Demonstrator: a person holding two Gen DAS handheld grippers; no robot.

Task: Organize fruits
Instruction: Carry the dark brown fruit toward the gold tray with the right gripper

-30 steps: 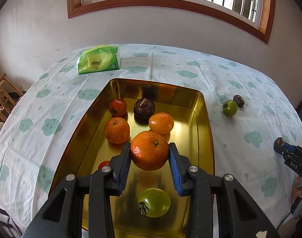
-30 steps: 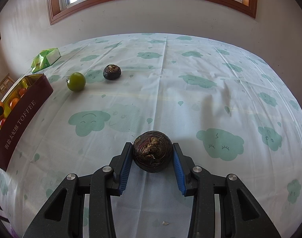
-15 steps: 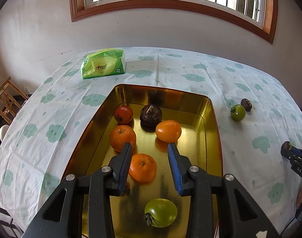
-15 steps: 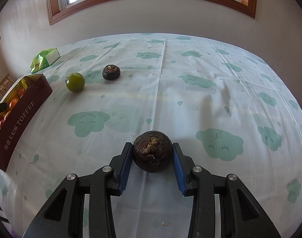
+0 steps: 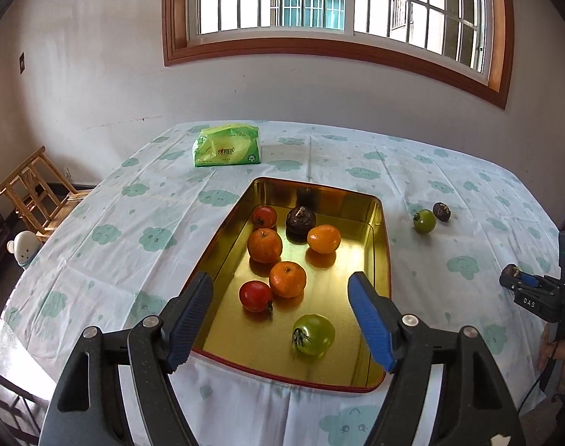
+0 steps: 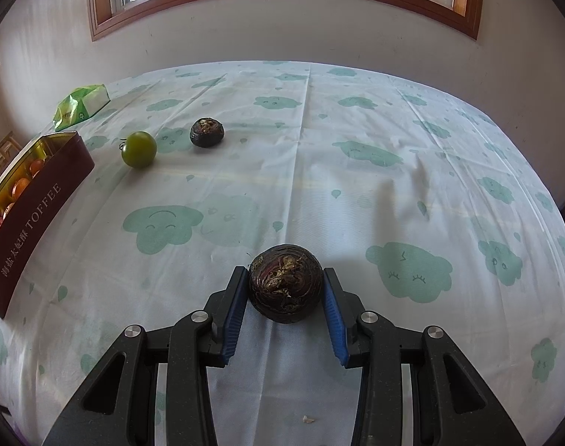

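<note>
My left gripper (image 5: 280, 319) hangs spread and empty above the gold tin (image 5: 381, 260), where the gathered fruit sits. My right gripper (image 6: 286, 306) pinches a dark brown fruit (image 6: 286, 282) over the tablecloth (image 6: 356, 193), presumably bound for that tin; a green tomato (image 6: 139, 149) and another dark fruit (image 6: 207, 132) lie loose near it

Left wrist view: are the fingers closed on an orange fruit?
No, the left gripper is open and empty above the gold metal tin; every round orange fruit lies inside it.

toffee tin (image 6: 37, 200) cut off at left edge, contents mostly hidden
</note>
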